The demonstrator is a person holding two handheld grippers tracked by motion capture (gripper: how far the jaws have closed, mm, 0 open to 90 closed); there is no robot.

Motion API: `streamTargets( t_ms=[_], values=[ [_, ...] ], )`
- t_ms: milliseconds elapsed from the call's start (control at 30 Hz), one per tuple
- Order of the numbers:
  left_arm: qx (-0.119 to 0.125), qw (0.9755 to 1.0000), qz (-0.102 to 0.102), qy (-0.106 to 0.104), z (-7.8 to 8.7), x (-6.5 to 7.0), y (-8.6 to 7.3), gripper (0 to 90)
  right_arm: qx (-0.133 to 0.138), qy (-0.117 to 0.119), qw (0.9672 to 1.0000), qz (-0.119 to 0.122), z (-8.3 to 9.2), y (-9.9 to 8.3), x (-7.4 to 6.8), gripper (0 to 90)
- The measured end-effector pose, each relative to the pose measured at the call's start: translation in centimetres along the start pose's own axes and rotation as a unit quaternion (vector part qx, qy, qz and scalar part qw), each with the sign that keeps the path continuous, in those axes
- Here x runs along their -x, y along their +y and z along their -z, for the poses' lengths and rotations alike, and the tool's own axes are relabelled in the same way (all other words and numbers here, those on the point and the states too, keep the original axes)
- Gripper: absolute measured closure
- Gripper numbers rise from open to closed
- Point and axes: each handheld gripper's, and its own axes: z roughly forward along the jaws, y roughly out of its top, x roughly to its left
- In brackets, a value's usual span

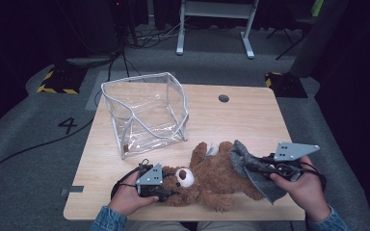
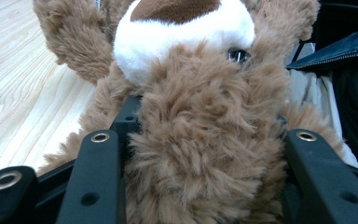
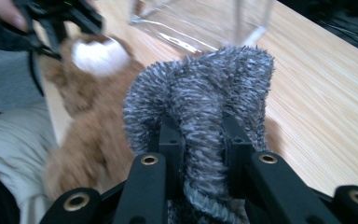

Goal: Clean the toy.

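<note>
Near front edge: teddy bear (image 1: 212, 180), grey cloth (image 1: 255, 168)

Dim room, grey floor (image 1: 24, 144), wooden table (image 1: 241, 120)

Left gripper (image 1: 166, 191) and right gripper (image 1: 250, 166), jaws clamped.

A brown teddy bear (image 1: 212, 180) is lying on the counter (image 1: 250, 120) near its front edge. The left tool (image 1: 166, 192) is gripping the bear's head, while the right tool (image 1: 250, 166) is pinching a grey cloth (image 1: 253, 175) draped over the bear's other end. A clear bag (image 1: 144, 110) is standing open behind them.
</note>
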Motion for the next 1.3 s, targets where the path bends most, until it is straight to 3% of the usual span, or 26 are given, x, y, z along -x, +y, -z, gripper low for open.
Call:
streamTargets(
  t_ms=[133,333,600,767,967,1033,1200,1300],
  values=[
    [0.003,1.0000,-0.001,0.000,-0.3,0.0,0.1,50.9,0.005,0.031,0.9992,0.022,-2.0,1.8,-1.2,75.1],
    [0.007,1.0000,0.000,0.006,-0.4,0.2,0.1,50.1,0.004,0.082,0.9950,0.057,-5.6,4.0,-3.4,75.0],
    [0.005,0.9998,0.004,0.021,-0.4,0.5,0.1,48.7,-0.017,0.125,0.9873,0.097,-9.6,4.3,-5.5,74.2],
    [0.003,0.9997,0.008,0.022,-0.4,0.6,0.0,48.3,-0.030,0.128,0.9866,0.098,-11.1,3.7,-5.1,73.8],
    [0.009,0.9997,0.004,0.024,-0.5,0.6,0.1,48.2,-0.046,0.105,0.9898,0.085,-11.1,2.8,-4.0,74.5],
    [0.009,0.9997,0.002,0.022,-0.6,0.6,0.0,48.2,-0.044,0.104,0.9904,0.080,-10.9,2.5,-3.5,74.8],
    [0.013,0.9997,0.001,0.022,-0.5,0.5,0.0,48.2,-0.041,0.075,0.9939,0.069,-9.4,2.0,-2.4,75.1],
    [0.013,0.9997,0.002,0.023,-0.5,0.5,0.0,48.2,-0.037,0.058,0.9966,0.046,-8.3,1.3,-1.2,75.2]
  ],
)
